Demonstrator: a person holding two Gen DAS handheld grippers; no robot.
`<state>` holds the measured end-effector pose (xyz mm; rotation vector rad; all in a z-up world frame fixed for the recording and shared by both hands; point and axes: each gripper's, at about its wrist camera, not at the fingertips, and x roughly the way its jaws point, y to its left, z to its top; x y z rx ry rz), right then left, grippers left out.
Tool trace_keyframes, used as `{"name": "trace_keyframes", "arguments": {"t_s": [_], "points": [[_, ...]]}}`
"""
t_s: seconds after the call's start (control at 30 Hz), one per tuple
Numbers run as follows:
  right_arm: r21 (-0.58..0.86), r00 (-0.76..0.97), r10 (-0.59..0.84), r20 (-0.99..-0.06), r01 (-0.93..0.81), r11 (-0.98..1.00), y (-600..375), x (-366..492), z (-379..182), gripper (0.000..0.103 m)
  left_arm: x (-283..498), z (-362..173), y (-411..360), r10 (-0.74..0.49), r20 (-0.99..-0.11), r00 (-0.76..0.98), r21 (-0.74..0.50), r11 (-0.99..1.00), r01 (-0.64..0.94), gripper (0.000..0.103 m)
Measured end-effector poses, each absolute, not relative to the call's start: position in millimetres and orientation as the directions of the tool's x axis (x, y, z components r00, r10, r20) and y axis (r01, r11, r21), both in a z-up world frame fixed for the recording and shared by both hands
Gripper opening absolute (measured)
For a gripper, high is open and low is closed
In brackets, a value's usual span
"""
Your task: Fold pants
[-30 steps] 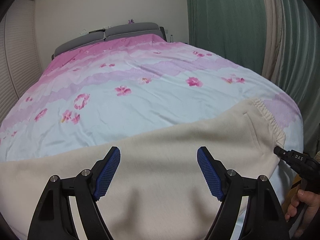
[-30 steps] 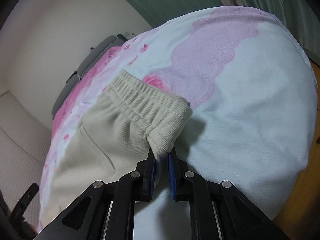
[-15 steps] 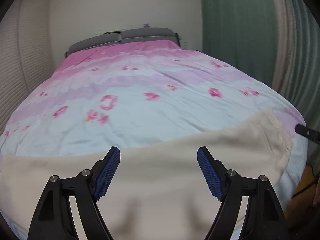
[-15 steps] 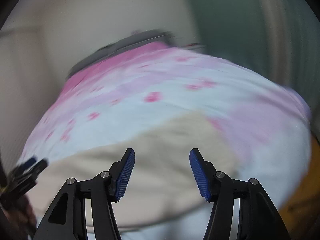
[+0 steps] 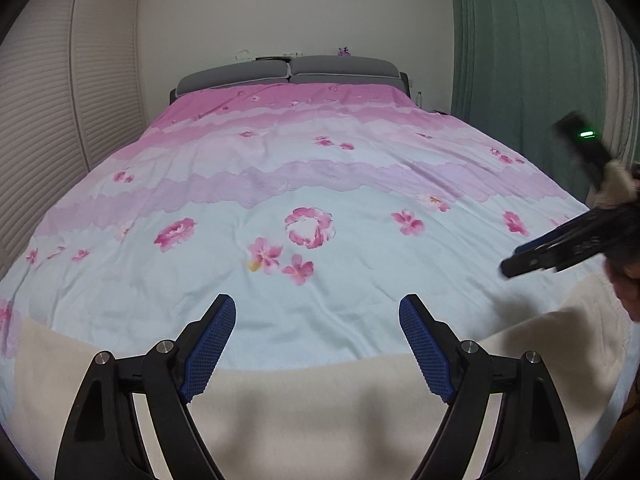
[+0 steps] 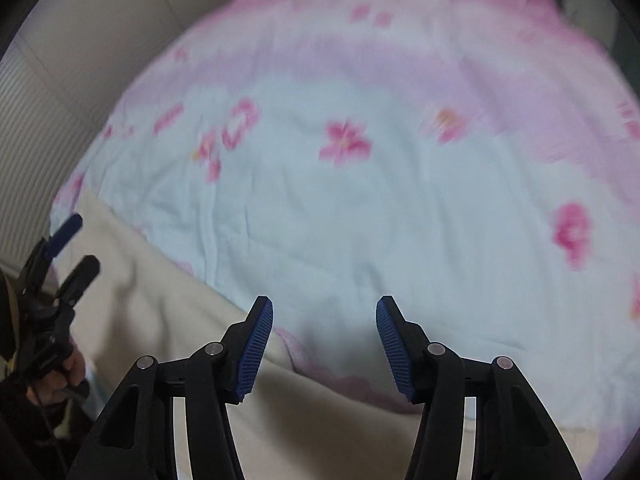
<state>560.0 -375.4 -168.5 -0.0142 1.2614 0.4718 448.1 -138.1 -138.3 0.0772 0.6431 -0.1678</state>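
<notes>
Both wrist cameras look from the foot of the bed over the cream fleece pants (image 5: 320,408) toward the grey padded headboard (image 5: 288,70), sharing the pink-and-blue flowered bedcover (image 6: 360,208), the right view blurred.

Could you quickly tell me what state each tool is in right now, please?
Left tool: open, holding nothing, above the cream fleece pants.
Right tool: open, holding nothing.

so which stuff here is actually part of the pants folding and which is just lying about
Part of the job:
- cream pants, spread along the near edge of the bed
- left tool, open
- right tool, open

Just there:
- floral duvet
- grey headboard cushions
- green curtain
- louvred closet doors
</notes>
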Motion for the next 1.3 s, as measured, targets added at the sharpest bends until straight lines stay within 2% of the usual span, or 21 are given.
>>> {"name": "trace_keyframes", "arguments": {"t_s": [0.13, 0.23, 0.33, 0.43, 0.47, 0.5, 0.53, 0.6, 0.87, 1.07, 1.2, 1.3], "points": [[0.285, -0.032, 0.297, -0.954, -0.387, 0.877, -360.3, 562.8, -214.4, 0.055, 454.1, -149.1, -135.9, -0.144, -0.607, 0.781, 0.019, 0.980, 0.196, 0.084], [0.323, -0.216, 0.256, -0.942, -0.377, 0.868, -357.3, 555.6, -250.9, 0.056, 456.5, -158.3, -134.6, -0.147, -0.620, 0.771, 0.021, 0.979, 0.204, 0.084], [0.366, -0.300, 0.260, -0.918, -0.384, 0.848, -353.9, 543.5, -261.6, 0.055, 457.1, -164.9, -132.2, -0.156, -0.632, 0.759, 0.009, 0.978, 0.209, 0.084], [0.378, -0.298, 0.270, -0.916, -0.405, 0.833, -352.9, 535.0, -258.1, 0.053, 454.9, -168.4, -132.0, -0.167, -0.636, 0.754, -0.002, 0.977, 0.215, 0.084], [0.386, -0.295, 0.281, -0.913, -0.406, 0.828, -352.5, 532.0, -258.4, 0.044, 454.1, -169.0, -132.6, -0.169, -0.636, 0.753, -0.001, 0.976, 0.218, 0.084], [0.409, -0.302, 0.303, -0.904, -0.400, 0.821, -351.7, 528.9, -259.1, 0.020, 452.8, -169.9, -133.6, -0.170, -0.636, 0.753, 0.002, 0.975, 0.222, 0.084], [0.426, -0.305, 0.320, -0.897, -0.401, 0.811, -350.2, 524.3, -258.4, 0.011, 452.5, -170.0, -133.8, -0.170, -0.636, 0.752, 0.003, 0.975, 0.223, 0.084], [0.374, -0.261, 0.281, -0.924, -0.452, 0.810, -342.1, 514.3, -253.9, 0.006, 450.4, -171.8, -133.5, -0.172, -0.639, 0.750, 0.002, 0.974, 0.225, 0.084], [0.322, -0.067, 0.335, -0.940, -0.503, 0.802, -343.3, 491.9, -218.3, 0.005, 444.8, -173.8, -125.7, -0.161, -0.642, 0.749, -0.002, 0.978, 0.209, 0.084], [0.335, -0.090, 0.337, -0.937, -0.508, 0.794, -336.4, 511.1, -230.8, 0.009, 443.6, -173.6, -125.0, -0.162, -0.639, 0.752, -0.001, 0.978, 0.210, 0.084], [0.378, -0.088, 0.386, -0.918, -0.484, 0.789, -334.7, 524.0, -239.1, 0.032, 444.1, -173.6, -123.1, -0.156, -0.640, 0.753, 0.002, 0.979, 0.205, 0.084], [0.436, -0.129, 0.430, -0.894, -0.473, 0.766, -333.3, 528.3, -248.8, 0.033, 445.8, -174.2, -119.4, -0.151, -0.641, 0.753, 0.000, 0.980, 0.197, 0.084]]}}
